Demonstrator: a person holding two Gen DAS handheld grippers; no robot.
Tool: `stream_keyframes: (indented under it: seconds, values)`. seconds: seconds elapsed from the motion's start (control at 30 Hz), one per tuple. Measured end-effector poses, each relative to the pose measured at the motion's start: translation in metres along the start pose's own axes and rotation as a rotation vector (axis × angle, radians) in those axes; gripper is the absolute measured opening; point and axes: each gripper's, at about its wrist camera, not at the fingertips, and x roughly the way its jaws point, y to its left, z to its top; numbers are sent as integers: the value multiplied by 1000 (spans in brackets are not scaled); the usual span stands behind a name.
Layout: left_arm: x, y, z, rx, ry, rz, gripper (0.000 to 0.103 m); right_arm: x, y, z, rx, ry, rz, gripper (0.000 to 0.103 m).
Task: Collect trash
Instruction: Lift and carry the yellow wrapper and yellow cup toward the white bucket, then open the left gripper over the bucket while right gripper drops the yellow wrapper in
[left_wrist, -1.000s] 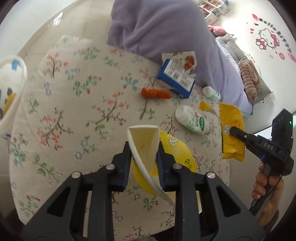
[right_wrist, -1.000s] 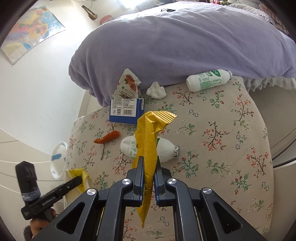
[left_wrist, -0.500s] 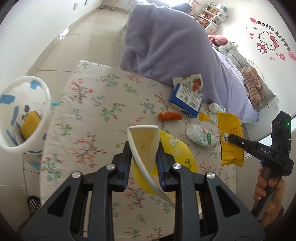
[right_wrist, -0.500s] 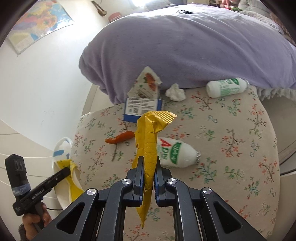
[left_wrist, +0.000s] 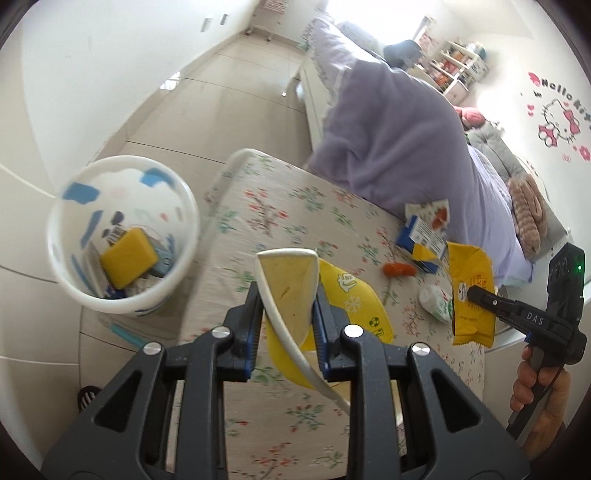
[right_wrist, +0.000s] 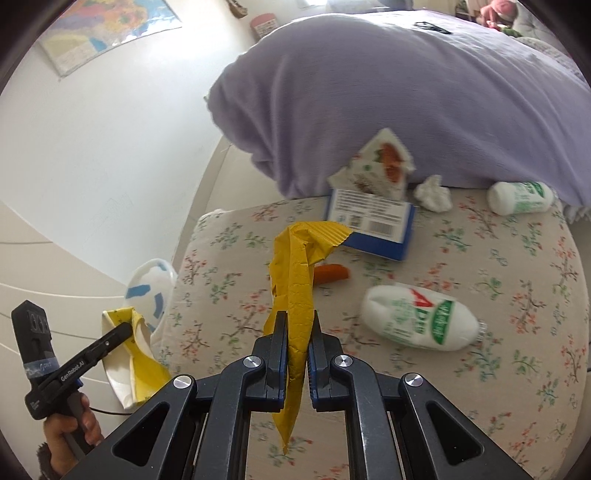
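Left gripper (left_wrist: 286, 295): clenched on a crushed yellow paper cup (left_wrist: 291, 291), white rim up, held above the floral table (left_wrist: 295, 206) near its bin-side edge
Right gripper (right_wrist: 298, 334): clamped on a crumpled yellow wrapper (right_wrist: 295, 280) that stands up between the fingers and hangs below them, above the table
Waste bin (left_wrist: 122, 236): white with blue patches, on the floor just beside the table's end; a yellow sponge-like block (left_wrist: 129, 256) and other scraps lie inside
Large white bottle (right_wrist: 417, 319): lying on its side on the table, green and red label up
Small white bottle (right_wrist: 521, 197): lying at the table's far edge, against the purple blanket (right_wrist: 406, 92)
Blue box (right_wrist: 373, 221): on the table by the blanket, a torn white packet (right_wrist: 376, 170) leaning on it
Orange scrap (right_wrist: 330, 273): on the table between the box and the large bottle
Tissue wad (right_wrist: 432, 192): on the table just beside the box
Person's hands: one grips each gripper handle
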Motion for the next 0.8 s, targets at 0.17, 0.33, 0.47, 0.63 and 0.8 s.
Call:
stream_keyframes:
  seconds: [0.17,0.33,0.47,0.63,0.8]
  values:
    - [-8,19,6,-19,-33,43,27,13,23,2,-32,15,17,9]
    - [-17,36,14,-20,-77,91,28,28,48,5,-65,32,35,9]
    - [-23,51,22,-19,-121,158,28,41,66,8,-85,47,55,9]
    - [-26,69,32,-10,-175,258,28,60,92,9,-106,73,81,9]
    - [-25,87,38,5,-232,361,29,81,122,9,-126,92,123,9]
